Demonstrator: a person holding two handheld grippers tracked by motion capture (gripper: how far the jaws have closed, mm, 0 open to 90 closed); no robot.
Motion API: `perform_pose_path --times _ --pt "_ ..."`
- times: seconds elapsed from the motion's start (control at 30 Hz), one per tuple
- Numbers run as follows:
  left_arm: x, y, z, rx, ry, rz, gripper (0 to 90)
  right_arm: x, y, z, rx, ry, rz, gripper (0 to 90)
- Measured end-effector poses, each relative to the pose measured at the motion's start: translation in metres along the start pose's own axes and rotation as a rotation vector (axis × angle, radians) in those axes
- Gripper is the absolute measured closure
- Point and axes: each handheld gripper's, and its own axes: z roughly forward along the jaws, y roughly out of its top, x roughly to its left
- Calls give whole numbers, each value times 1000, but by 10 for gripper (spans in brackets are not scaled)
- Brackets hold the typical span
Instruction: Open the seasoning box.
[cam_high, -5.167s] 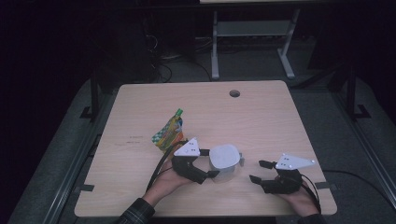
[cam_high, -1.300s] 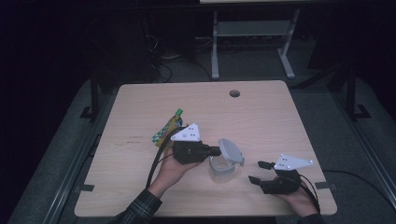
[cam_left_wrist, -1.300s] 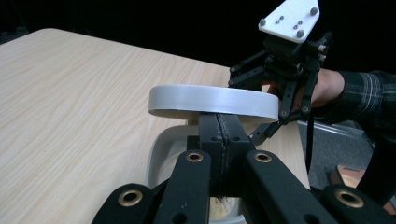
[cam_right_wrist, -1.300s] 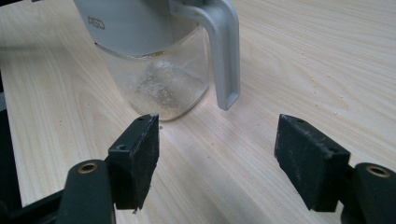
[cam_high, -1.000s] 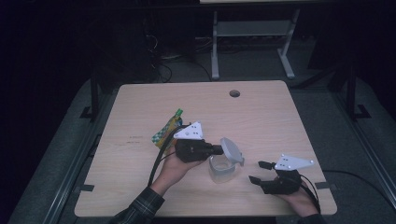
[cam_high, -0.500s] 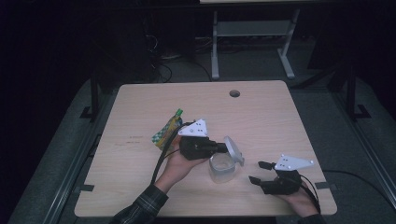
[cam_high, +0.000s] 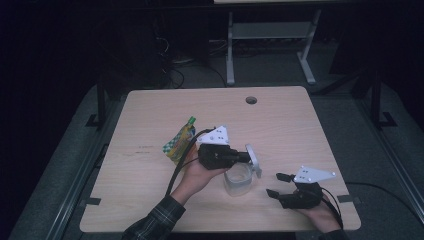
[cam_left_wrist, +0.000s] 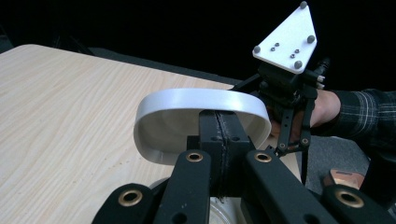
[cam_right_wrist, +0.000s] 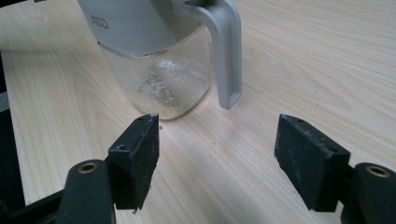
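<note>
A clear plastic container (cam_high: 237, 179) stands on the wooden table (cam_high: 280, 130) near the front. Just above its far right rim my left gripper (cam_high: 245, 157) is shut on a white lid (cam_high: 254, 160), which stands tilted on edge. In the left gripper view the lid (cam_left_wrist: 201, 100) curves over the closed jaws of my left gripper (cam_left_wrist: 219, 140). My right gripper (cam_high: 274, 185) rests open at the front right, pointing at the container. In the right gripper view the container (cam_right_wrist: 159, 79) and the lid's rim (cam_right_wrist: 226, 51) lie just beyond my open right gripper (cam_right_wrist: 217, 158).
A green and yellow pouch (cam_high: 180, 140) lies left of my left hand. A round cable hole (cam_high: 251, 100) sits near the table's far edge. A metal frame (cam_high: 270, 35) stands on the floor behind the table.
The left gripper has lifted the white lid off the container, tipped it up on edge and shifted it slightly right. The right gripper has stayed put.
</note>
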Motion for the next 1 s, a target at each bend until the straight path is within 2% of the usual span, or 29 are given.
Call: perform_pose_path --times 0.2,0.37,0.6,1.0 --pt "1 3 7 0 -7 -2 900 0 0 0 -1 1 -4 303" --pt "-1 5 4 4 -2 2 900 0 0 0 -2 2 -1 303" --pt "-3 0 -9 22 20 -6 900 2 0 1 0 3 -2 303" --pt "-7 -16 -32 36 65 -38 899 1 -1 2 10 5 -2 302"
